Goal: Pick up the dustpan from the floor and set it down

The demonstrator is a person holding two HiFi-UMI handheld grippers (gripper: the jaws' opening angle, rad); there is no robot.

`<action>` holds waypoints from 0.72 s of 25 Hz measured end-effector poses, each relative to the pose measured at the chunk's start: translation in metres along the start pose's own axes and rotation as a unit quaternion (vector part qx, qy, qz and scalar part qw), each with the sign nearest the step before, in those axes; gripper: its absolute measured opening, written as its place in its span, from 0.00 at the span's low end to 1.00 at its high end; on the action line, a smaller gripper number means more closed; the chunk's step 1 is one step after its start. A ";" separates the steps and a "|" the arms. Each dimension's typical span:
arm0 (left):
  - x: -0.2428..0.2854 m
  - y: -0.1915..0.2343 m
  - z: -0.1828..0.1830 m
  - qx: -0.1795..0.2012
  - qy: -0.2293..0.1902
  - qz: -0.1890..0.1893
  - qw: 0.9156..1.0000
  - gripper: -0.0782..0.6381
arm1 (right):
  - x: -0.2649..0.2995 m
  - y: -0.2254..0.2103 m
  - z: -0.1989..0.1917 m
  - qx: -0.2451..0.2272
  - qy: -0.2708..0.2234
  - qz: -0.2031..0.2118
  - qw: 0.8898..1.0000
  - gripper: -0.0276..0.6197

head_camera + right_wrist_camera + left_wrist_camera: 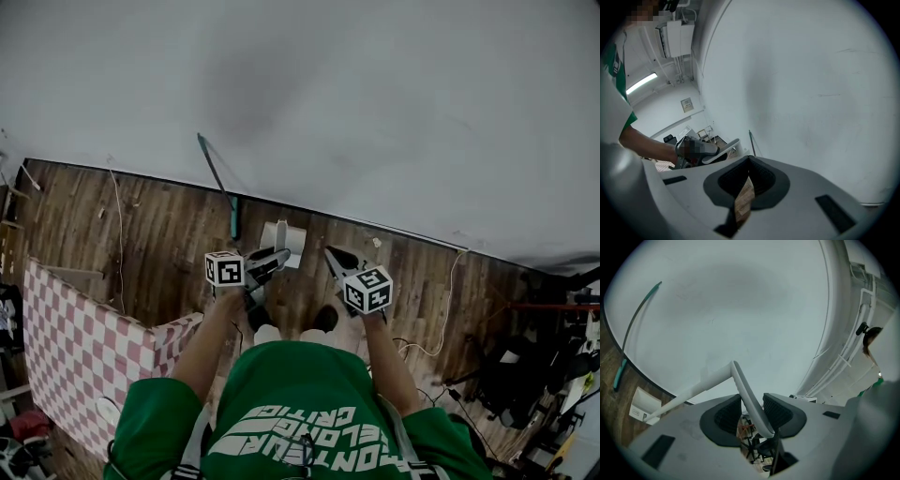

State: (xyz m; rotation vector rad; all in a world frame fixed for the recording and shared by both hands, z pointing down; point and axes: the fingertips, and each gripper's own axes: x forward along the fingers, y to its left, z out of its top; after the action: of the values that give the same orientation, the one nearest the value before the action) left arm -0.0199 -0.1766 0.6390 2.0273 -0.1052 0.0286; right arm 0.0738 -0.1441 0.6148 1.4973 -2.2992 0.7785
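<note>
The white dustpan [285, 238] hangs in front of me, near where the wooden floor meets the white wall. My left gripper [265, 264] is shut on its handle. In the left gripper view the bent white handle [749, 398] runs between the two dark pads, and the pan [645, 405] hangs low at the left. I cannot tell whether the pan touches the floor. My right gripper [335, 258] hovers just right of the dustpan, shut and holding nothing. In the right gripper view only a thin strip of floor shows behind its closed pads [761, 180].
A broom [218, 184] with a teal grip leans on the wall just left of the dustpan. A pink checkered panel [80, 349] stands at the left. Cables [439, 328] lie on the floor at the right, beside black equipment [520, 380].
</note>
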 end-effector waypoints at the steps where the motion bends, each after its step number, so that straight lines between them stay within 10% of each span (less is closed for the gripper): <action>1: 0.003 0.003 0.000 0.000 0.003 -0.001 1.000 0.31 | -0.001 -0.002 -0.002 0.002 0.000 -0.004 1.000 0.05; 18: 0.031 0.067 -0.003 -0.008 0.049 0.015 0.999 0.31 | 0.015 -0.033 -0.057 0.055 0.042 -0.051 0.996 0.05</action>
State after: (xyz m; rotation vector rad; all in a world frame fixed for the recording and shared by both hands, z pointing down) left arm 0.0057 -0.2052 0.7019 2.0043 -0.0750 0.1455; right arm 0.0950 -0.1329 0.6781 1.5830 -2.1326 0.9338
